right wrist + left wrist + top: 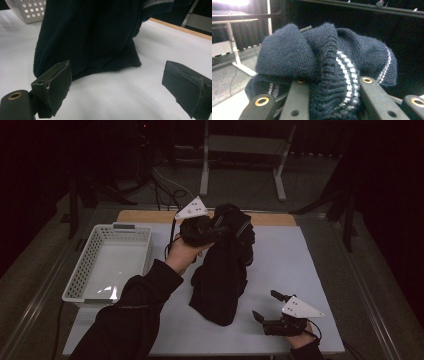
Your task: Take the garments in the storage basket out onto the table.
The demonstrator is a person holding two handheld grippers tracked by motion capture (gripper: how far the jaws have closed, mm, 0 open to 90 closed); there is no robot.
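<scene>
While the left gripper (212, 232) is clamped on the dark knitted sweater (222, 275), hung limp mid-table, its soft hem at six o'clock is offered to the wide-open, empty right gripper (264, 306).

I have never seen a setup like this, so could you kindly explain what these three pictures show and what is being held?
A person works at a table with a white sheet, holding a hand-operated two-jaw gripper in each hand. The high view looks down from above; the other two pictures come from cameras riding on each gripper. The left gripper is shut on a dark navy knitted sweater with thin white stripes, lifting its top while the lower end rests on the sheet. The right gripper is open near the front edge, jaws pointing toward the sweater. A white perforated basket stands at the left.
</scene>
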